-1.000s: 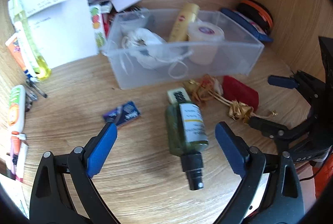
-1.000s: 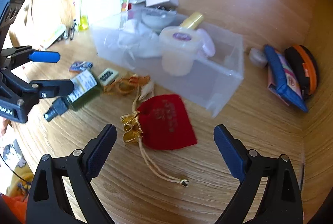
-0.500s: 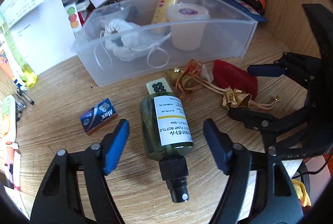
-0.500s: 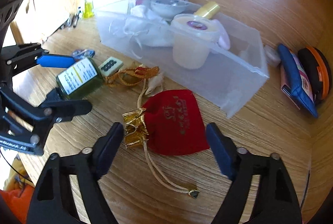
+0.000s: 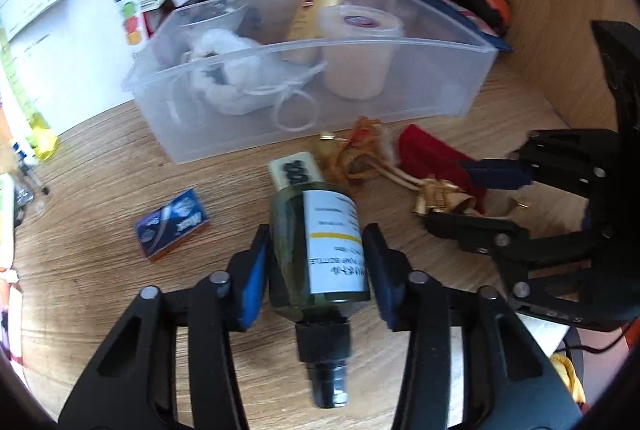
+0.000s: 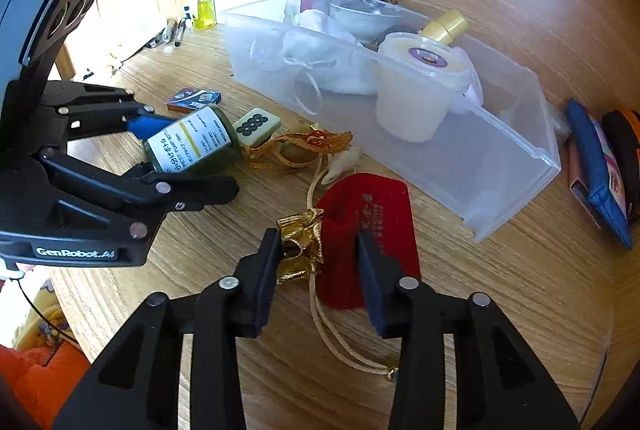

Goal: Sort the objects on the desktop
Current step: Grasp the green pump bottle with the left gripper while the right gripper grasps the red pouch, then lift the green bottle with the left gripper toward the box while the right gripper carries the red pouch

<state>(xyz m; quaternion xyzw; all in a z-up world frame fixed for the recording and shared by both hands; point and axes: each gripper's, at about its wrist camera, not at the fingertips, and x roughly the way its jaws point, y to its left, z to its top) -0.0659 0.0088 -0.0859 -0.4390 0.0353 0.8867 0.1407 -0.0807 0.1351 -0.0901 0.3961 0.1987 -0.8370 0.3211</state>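
A green spray bottle (image 5: 320,250) with a white label lies on the wooden desk, nozzle toward me. My left gripper (image 5: 316,262) is shut on it, one pad against each side; it also shows in the right wrist view (image 6: 192,146). A red pouch (image 6: 368,234) with a gold collar and cord lies on the desk. My right gripper (image 6: 320,262) has closed in around its gold collar and left edge; pad contact is unclear. A clear plastic bin (image 5: 440,78) behind holds a white cloth bag, a white tub and a gold tube.
A mahjong tile (image 5: 296,170) and a gold ribbon tangle (image 5: 360,154) lie by the bottle. A small blue box (image 5: 172,224) lies left. Papers, pens and a yellow bottle (image 6: 204,10) crowd the back left. A blue pouch (image 6: 600,170) lies right.
Both grippers moved forward and closed. The left one's pads now grip the green bottle. The right one's pads narrowed around the pouch's gold collar.
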